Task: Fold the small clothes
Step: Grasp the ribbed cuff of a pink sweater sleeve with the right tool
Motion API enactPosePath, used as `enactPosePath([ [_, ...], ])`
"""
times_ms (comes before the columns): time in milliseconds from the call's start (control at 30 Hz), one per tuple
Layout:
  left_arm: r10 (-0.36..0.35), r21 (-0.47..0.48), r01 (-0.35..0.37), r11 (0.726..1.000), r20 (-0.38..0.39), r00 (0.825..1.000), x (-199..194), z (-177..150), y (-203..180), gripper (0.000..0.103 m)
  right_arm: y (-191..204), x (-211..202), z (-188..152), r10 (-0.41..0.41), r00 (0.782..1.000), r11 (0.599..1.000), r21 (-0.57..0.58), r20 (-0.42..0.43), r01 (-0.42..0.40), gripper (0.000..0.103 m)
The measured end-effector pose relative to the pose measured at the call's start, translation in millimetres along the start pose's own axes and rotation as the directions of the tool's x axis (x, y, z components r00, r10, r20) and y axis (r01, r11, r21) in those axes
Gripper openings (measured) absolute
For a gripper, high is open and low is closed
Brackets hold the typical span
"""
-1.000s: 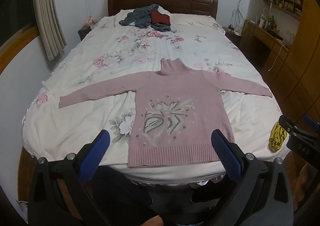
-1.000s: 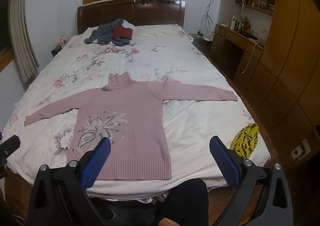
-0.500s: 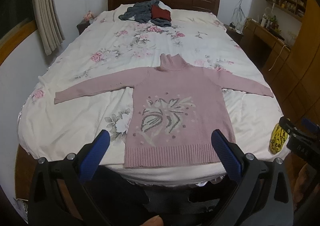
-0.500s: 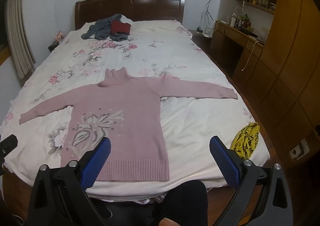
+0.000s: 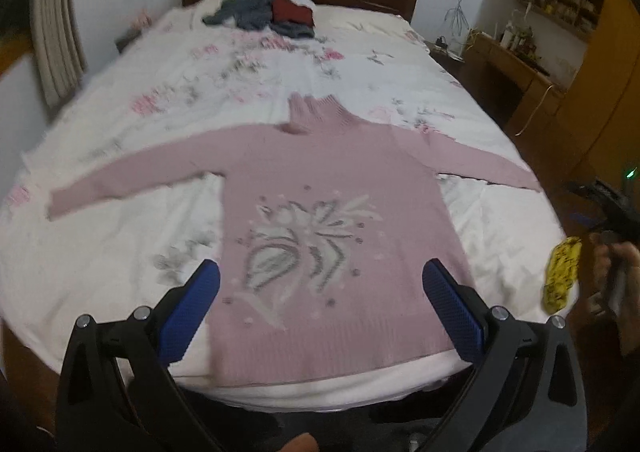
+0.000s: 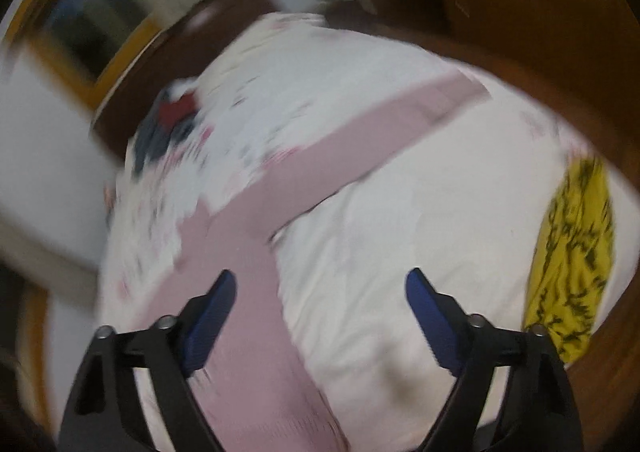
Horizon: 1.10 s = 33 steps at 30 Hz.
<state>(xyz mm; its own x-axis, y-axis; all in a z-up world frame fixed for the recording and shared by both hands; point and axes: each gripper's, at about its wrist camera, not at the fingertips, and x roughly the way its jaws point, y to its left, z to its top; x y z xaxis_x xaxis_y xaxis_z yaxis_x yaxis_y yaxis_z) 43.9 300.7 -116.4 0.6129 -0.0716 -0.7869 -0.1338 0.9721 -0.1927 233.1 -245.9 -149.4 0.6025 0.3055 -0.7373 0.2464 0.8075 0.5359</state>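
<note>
A pink turtleneck sweater [image 5: 320, 179] with a grey and white flower pattern lies flat on the bed, front up, both sleeves spread out sideways. My left gripper [image 5: 320, 284] hovers open over the sweater's lower hem, holding nothing. The right wrist view is blurred and tilted; the sweater's right side and right sleeve [image 6: 360, 147] run across it. My right gripper [image 6: 320, 292] is open above the bed beside the sweater's right edge, nothing between its fingers. In the left wrist view the right gripper [image 5: 604, 207] shows at the far right, held by a hand.
The bed [image 5: 120, 252] has a white floral cover. A heap of grey and red clothes [image 5: 272, 11] lies by the dark headboard. A yellow patterned cloth [image 5: 562, 274] lies at the bed's right front corner. A wooden desk and wardrobe [image 5: 520, 75] stand on the right.
Both grippers have come closer to the bed. The right gripper has swung and tilted sharply toward the sweater's right side, blurring its view. The sweater has not moved.
</note>
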Motion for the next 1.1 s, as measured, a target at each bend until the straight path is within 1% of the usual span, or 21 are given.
enactPosePath([
  [33, -0.021, -0.020, 0.021, 1.000, -0.013, 1.000, 8.0, 1.8, 3.2, 0.100, -26.5, 11.3, 19.4, 0.022, 1.000, 0.995, 0.093, -0.007, -0.021, 0.081],
  [67, -0.053, -0.045, 0.052, 0.998, -0.026, 0.998, 17.6, 3.9, 6.3, 0.100, -44.4, 19.2, 33.1, 0.040, 0.999, 0.988, 0.151, -0.006, -0.038, 0.079],
  [100, -0.087, -0.063, 0.085, 0.994, -0.034, 0.996, 25.4, 5.4, 8.4, 0.100, -67.3, 30.2, 51.2, 0.067, 0.998, 0.973, 0.220, -0.004, -0.064, 0.074],
  [133, -0.114, -0.081, 0.111, 0.990, -0.037, 0.993, 32.5, 6.7, 9.5, 0.100, -84.4, 37.7, 64.2, 0.085, 0.996, 0.957, 0.276, 0.006, -0.083, 0.069],
  [200, -0.147, -0.112, 0.141, 0.984, -0.047, 0.988, 49.8, 9.5, 9.8, 0.100, -114.2, 52.4, 88.4, 0.129, 0.991, 0.919, 0.370, 0.043, -0.135, 0.062],
  [233, -0.157, -0.124, 0.150, 0.981, -0.052, 0.986, 57.5, 10.8, 10.1, 0.100, -132.1, 62.6, 102.9, 0.157, 0.985, 0.893, 0.415, 0.073, -0.173, 0.062],
  [267, -0.168, -0.138, 0.159, 0.978, -0.059, 0.984, 66.5, 12.7, 9.6, 0.100, -145.5, 70.5, 112.9, 0.177, 0.979, 0.872, 0.446, 0.101, -0.204, 0.062],
  [333, -0.181, -0.161, 0.168, 0.973, -0.068, 0.981, 80.0, 15.2, 7.2, 0.100, -172.6, 89.6, 130.9, 0.178, 0.971, 0.833, 0.501, 0.160, -0.235, 0.060],
  [367, -0.189, -0.181, 0.174, 0.968, -0.070, 0.979, 91.1, 17.1, 4.0, 0.100, -179.8, 98.8, 139.0, 0.176, 0.970, 0.821, 0.519, 0.167, -0.239, 0.057],
  [400, -0.185, -0.181, 0.170, 0.969, -0.068, 0.980, 94.7, 18.2, 2.3, 0.100, -189.7, 107.2, 147.2, 0.177, 0.969, 0.807, 0.538, 0.175, -0.245, 0.051],
  [433, -0.179, -0.178, 0.164, 0.970, -0.067, 0.982, 98.5, 19.7, 0.7, 0.100, -200.6, 118.7, 155.4, 0.174, 0.967, 0.793, 0.556, 0.185, -0.249, 0.049],
  [467, -0.175, -0.175, 0.162, 0.971, -0.065, 0.982, 101.6, 20.7, -0.5, 0.100, -206.8, 126.1, 160.7, 0.167, 0.967, 0.788, 0.564, 0.191, -0.247, 0.048],
  [500, -0.174, -0.172, 0.161, 0.972, -0.064, 0.983, 104.9, 21.6, -1.8, 0.100, -211.6, 133.5, 166.5, 0.157, 0.968, 0.786, 0.568, 0.196, -0.243, 0.046],
  [600, -0.173, -0.175, 0.157, 0.972, -0.075, 0.982, 120.6, 24.1, -2.7, 0.100, -225.4, 159.1, 179.0, 0.126, 0.974, 0.785, 0.582, 0.187, -0.213, 0.045],
  [667, -0.179, -0.190, 0.160, 0.969, -0.086, 0.980, 130.2, 24.9, -2.0, 0.100, -237.0, 174.2, 187.2, 0.093, 0.980, 0.787, 0.590, 0.176, -0.181, 0.045],
  [767, -0.199, -0.221, 0.172, 0.960, -0.105, 0.974, 144.2, 25.4, -1.2, 0.100, -247.7, 186.9, 195.8, 0.070, 0.983, 0.791, 0.591, 0.171, -0.159, 0.045],
  [933, -0.226, -0.265, 0.189, 0.946, -0.118, 0.967, 160.5, 24.1, 1.8, 0.100, -245.0, 202.9, 208.9, 0.043, 0.987, 0.815, 0.565, 0.157, -0.126, 0.045],
  [1000, -0.253, -0.297, 0.208, 0.932, -0.122, 0.960, 164.8, 22.8, 5.7, 0.100, -243.0, 203.7, 209.5, 0.033, 0.987, 0.826, 0.553, 0.155, -0.114, 0.044],
  [1033, -0.266, -0.311, 0.218, 0.925, -0.121, 0.956, 165.9, 22.3, 7.7, 0.100, -241.6, 206.1, 213.8, 0.031, 0.988, 0.836, 0.538, 0.151, -0.109, 0.038],
  [1067, -0.292, -0.342, 0.239, 0.909, -0.112, 0.950, 166.4, 21.0, 11.7, 0.100, -238.8, 207.5, 215.0, 0.031, 0.989, 0.845, 0.526, 0.143, -0.102, 0.033],
  [1100, -0.303, -0.353, 0.249, 0.902, -0.106, 0.947, 166.1, 20.8, 13.6, 0.100, -236.4, 206.7, 215.3, 0.028, 0.990, 0.854, 0.512, 0.137, -0.095, 0.023],
])
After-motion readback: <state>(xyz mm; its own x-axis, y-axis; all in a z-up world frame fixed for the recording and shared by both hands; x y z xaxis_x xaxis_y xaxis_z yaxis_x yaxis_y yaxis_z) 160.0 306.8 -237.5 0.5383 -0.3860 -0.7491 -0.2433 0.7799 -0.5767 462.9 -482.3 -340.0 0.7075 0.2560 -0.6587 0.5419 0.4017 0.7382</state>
